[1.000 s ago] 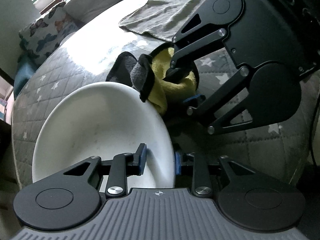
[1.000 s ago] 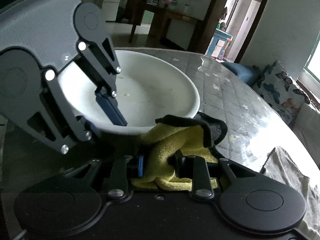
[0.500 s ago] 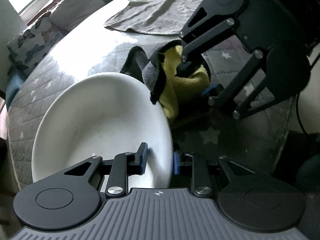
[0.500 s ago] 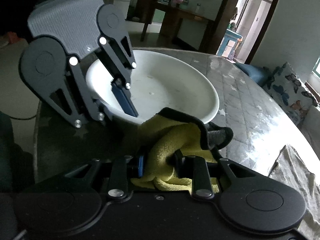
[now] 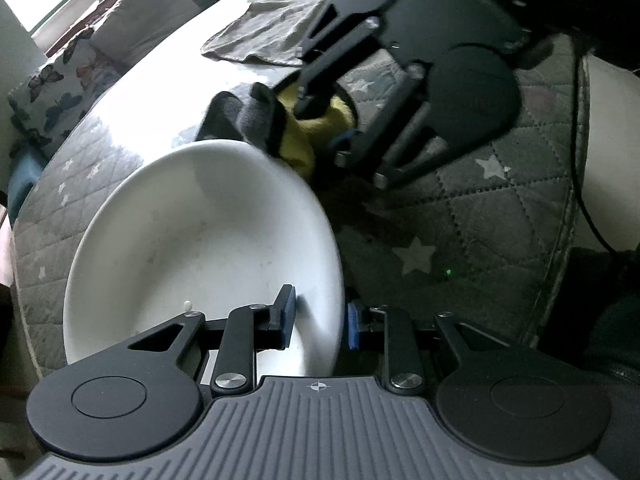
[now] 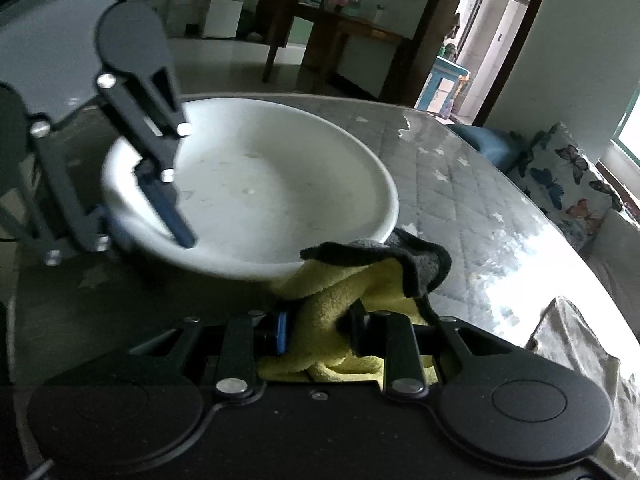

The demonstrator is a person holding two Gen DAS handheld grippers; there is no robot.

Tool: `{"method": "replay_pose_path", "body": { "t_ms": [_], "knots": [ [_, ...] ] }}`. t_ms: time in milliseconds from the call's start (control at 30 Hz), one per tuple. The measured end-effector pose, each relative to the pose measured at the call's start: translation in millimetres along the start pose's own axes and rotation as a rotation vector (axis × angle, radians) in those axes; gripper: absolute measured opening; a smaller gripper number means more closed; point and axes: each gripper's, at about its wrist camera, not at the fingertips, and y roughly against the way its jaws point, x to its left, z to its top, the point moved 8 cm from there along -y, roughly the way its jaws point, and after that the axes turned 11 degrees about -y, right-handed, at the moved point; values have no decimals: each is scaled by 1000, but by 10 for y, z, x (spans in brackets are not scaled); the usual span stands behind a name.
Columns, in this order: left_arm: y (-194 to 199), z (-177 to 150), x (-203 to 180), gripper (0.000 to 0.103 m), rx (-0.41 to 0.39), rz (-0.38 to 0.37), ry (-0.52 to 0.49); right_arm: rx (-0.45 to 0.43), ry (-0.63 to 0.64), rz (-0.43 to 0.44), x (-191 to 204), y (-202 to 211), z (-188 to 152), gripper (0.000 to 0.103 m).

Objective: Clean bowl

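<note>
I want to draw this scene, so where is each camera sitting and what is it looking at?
Left wrist view: sits on the left gripper, looking along its fingers, which clamp the bowl rim; beyond are the right gripper and its cloth.
Right wrist view: sits on the right gripper, looking along its fingers, which pinch the cloth, toward the bowl and the left gripper.
Both show the bowl, the cloth, both grippers and the table.
</note>
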Motion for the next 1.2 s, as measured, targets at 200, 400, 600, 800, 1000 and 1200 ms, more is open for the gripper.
{"method": "replay_pose_path", "body": {
  "t_ms": [200, 400, 600, 800, 1000, 1200],
  "knots": [
    [-21, 9, 13, 26, 9, -5, 10, -11, 16, -5, -150, -135, 56, 30],
    [-27, 15, 24, 26, 24, -6, 23, -25, 28, -8, -219, -225, 95, 30],
    [-68, 103, 81, 27, 41, 0, 47, -25, 37, -8, -156, -157, 35, 30],
    [-118, 242, 150, 29, 32, 17, 54, -20, 41, 0, -96, -100, 18, 30],
    [-167, 279, 236, 31, 24, 29, 58, -16, 49, 22, 33, 1, -45, 30],
    [-100, 202, 150, 29, 6, 20, 12, -11, 62, 39, 173, 113, -95, 30]
  ]
}}
